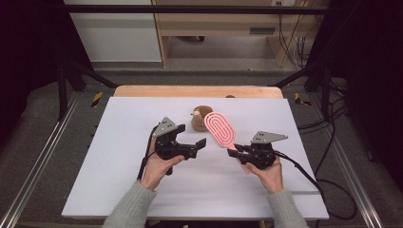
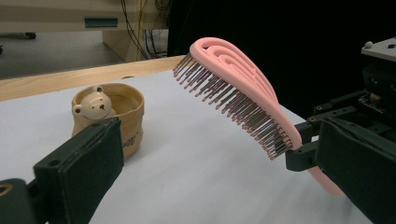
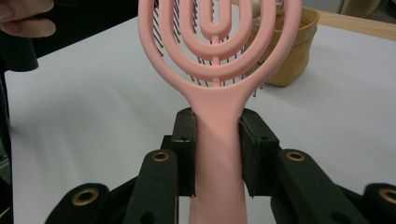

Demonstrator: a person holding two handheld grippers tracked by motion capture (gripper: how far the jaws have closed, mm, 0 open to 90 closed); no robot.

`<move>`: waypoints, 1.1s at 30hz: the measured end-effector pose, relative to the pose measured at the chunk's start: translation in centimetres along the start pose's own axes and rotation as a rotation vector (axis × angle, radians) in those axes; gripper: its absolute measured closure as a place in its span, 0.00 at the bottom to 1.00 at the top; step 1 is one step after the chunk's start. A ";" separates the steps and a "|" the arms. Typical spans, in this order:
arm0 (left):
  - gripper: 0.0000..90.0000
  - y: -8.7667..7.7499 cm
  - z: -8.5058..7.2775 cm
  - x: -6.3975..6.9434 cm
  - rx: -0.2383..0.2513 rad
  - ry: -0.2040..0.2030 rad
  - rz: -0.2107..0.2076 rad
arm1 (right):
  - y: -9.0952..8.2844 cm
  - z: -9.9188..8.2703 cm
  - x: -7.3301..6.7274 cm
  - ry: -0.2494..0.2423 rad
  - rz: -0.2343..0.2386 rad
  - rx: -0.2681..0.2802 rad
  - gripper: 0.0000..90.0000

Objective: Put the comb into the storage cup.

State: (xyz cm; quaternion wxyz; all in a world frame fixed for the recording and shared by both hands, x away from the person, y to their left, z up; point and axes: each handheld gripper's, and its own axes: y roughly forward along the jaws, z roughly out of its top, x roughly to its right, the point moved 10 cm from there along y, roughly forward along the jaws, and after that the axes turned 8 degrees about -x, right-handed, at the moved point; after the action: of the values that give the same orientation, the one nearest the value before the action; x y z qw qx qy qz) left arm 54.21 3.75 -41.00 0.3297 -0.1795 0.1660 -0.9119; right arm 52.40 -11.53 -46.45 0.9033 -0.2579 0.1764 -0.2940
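Right gripper [image 1: 234, 153] pinches the pink hairbrush [image 1: 220, 128] handle; left gripper [image 1: 203, 142] jaws spread, empty; bear cup [image 1: 201, 117] stands just behind the brush.

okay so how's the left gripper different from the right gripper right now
The right gripper is shut on the handle of the pink hairbrush, holding it raised above the white table; the left gripper holds nothing. The left gripper's jaws stand wide apart, the right gripper's jaws press both sides of the handle. Both are black, hand-held, and point towards each other.
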 end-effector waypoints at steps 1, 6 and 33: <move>0.01 0.1 0.0 0.1 0.000 -0.001 -0.001 | 0.0 0.0 -0.1 -0.002 0.002 0.000 0.78; 0.01 0.4 0.1 0.5 -0.001 0.001 -0.008 | 0.0 0.1 -0.3 -0.006 0.010 0.002 0.78; 0.01 2.0 1.0 2.0 0.011 -0.025 -0.023 | -0.2 0.7 -0.9 -0.011 0.028 0.044 0.78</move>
State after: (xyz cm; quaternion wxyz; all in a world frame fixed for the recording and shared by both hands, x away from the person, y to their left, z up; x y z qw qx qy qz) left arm 54.27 0.76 -40.52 0.3224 -0.1909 0.1549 -0.9141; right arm 51.98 -10.88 -45.69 0.9137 -0.2371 0.1686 -0.2836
